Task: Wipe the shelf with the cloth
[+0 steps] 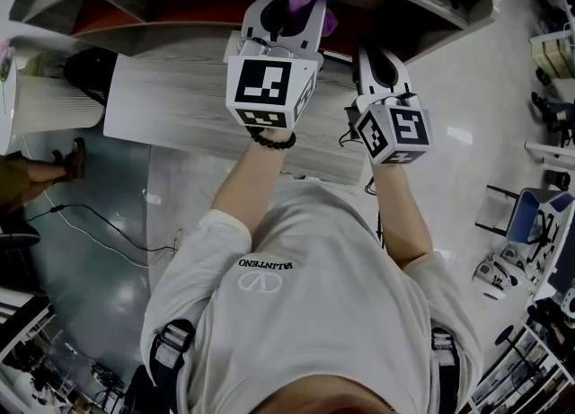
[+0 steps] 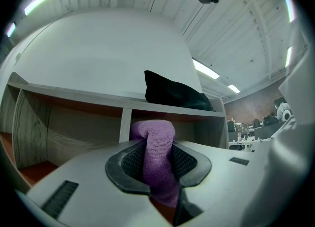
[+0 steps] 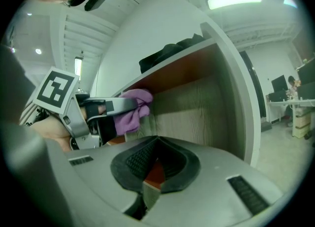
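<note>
The left gripper (image 2: 158, 158) clenches a purple microfibre cloth (image 2: 153, 131) at the opening of the grey wood-grain shelf (image 2: 74, 95), while the right gripper (image 3: 156, 145) hangs just beside, jaws closed on nothing.

Purple cloth (image 2: 156, 159), fine woven texture. The left gripper (image 2: 157, 166) has a pale grey shell and black ribbed pads. Its marker cube (image 1: 269, 89) is white with black square patterns. The right gripper (image 3: 156, 161) shows the same grey and black. The shelf (image 2: 64, 122) has light grey wood-grain walls and an orange-red compartment floor. Black bundle (image 2: 172, 95) on the shelf's top edge. Black bead bracelet (image 1: 274, 141). Off-white shirt (image 1: 305, 313).
</note>
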`<state>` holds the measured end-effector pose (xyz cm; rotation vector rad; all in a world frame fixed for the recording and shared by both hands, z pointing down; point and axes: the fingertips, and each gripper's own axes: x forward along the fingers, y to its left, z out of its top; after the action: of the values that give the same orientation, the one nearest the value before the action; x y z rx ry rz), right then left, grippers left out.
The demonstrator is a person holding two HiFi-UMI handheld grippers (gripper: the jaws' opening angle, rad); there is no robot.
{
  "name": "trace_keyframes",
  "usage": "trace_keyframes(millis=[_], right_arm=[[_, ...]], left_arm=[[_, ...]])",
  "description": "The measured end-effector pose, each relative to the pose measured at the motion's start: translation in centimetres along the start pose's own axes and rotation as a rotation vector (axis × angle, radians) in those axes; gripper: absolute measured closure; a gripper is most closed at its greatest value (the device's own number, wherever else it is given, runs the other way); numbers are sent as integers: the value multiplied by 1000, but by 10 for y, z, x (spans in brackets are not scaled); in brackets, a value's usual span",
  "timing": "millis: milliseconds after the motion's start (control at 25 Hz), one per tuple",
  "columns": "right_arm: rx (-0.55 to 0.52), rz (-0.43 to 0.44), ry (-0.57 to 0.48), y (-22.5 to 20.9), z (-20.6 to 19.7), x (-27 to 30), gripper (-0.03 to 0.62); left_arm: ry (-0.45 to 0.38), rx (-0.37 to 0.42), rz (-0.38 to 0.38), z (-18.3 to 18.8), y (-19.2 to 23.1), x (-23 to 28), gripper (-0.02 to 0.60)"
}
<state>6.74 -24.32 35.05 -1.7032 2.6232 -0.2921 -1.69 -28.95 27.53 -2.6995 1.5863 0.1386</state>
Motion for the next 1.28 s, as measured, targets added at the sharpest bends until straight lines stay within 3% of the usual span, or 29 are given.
trace_keyframes(millis=[480, 1280], right_arm=[[8, -12, 27, -3, -13, 3, 595], [21, -10, 56, -6, -33, 5, 595]], left_arm=[[51, -31, 1, -29, 2, -2, 480], [158, -14, 27, -86, 7, -9, 480]])
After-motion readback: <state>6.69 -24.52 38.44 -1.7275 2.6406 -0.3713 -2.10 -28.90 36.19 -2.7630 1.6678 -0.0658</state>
